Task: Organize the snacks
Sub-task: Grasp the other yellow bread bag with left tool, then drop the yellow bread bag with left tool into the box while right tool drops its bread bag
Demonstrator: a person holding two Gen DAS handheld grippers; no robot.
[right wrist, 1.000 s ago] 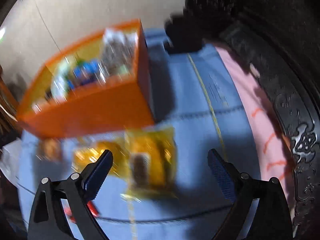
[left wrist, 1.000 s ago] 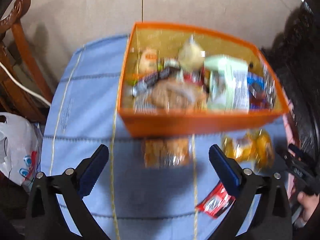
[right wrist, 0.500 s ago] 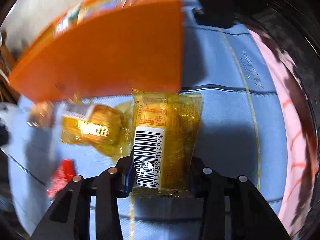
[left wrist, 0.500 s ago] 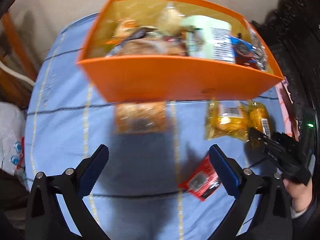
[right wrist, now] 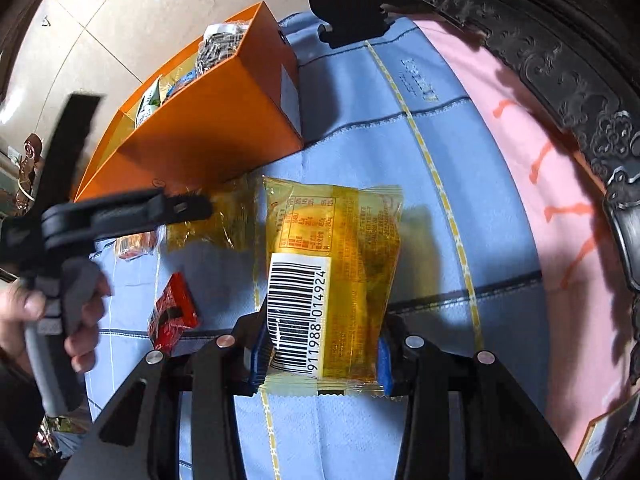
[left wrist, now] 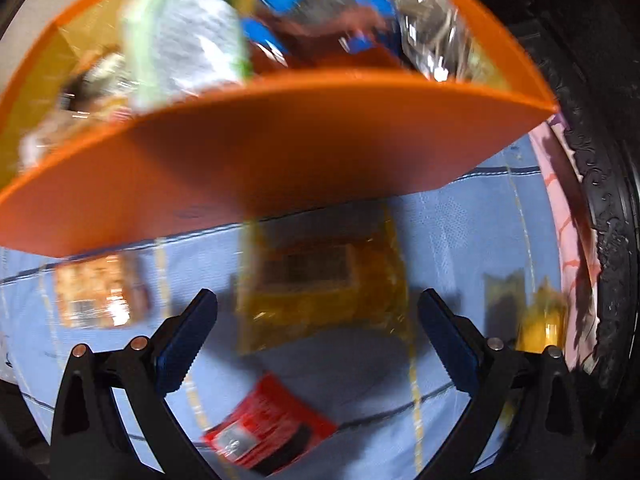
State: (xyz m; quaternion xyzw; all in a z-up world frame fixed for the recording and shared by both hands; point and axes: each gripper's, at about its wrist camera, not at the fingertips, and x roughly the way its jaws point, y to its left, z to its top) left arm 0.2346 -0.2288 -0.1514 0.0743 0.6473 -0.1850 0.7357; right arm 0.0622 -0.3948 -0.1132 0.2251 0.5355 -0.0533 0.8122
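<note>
My right gripper (right wrist: 320, 356) is shut on a yellow snack packet (right wrist: 340, 256) with a barcode label, gripping its near end. The packet also shows blurred at the right of the left wrist view (left wrist: 544, 320). A second yellow packet (left wrist: 320, 280) lies on the blue cloth just beyond my left gripper (left wrist: 316, 320), whose jaws stand wide open and empty. In the right wrist view the left gripper (right wrist: 188, 204) hovers over that packet (right wrist: 212, 220). Behind stands the orange box (left wrist: 280, 140) (right wrist: 208, 136), which holds several snacks.
A red packet (left wrist: 268, 436) (right wrist: 172, 316) lies on the blue tablecloth (right wrist: 360, 120) near me, and a brown biscuit packet (left wrist: 96, 292) lies left, by the box. A pink cloth (right wrist: 520, 160) and a dark carved frame (right wrist: 560, 60) border the right. A hand (right wrist: 24, 308) holds the left gripper.
My right gripper closed on the barcode packet and drew it back from the box. My left gripper moved right and lower, from the biscuit packet to the second yellow packet.
</note>
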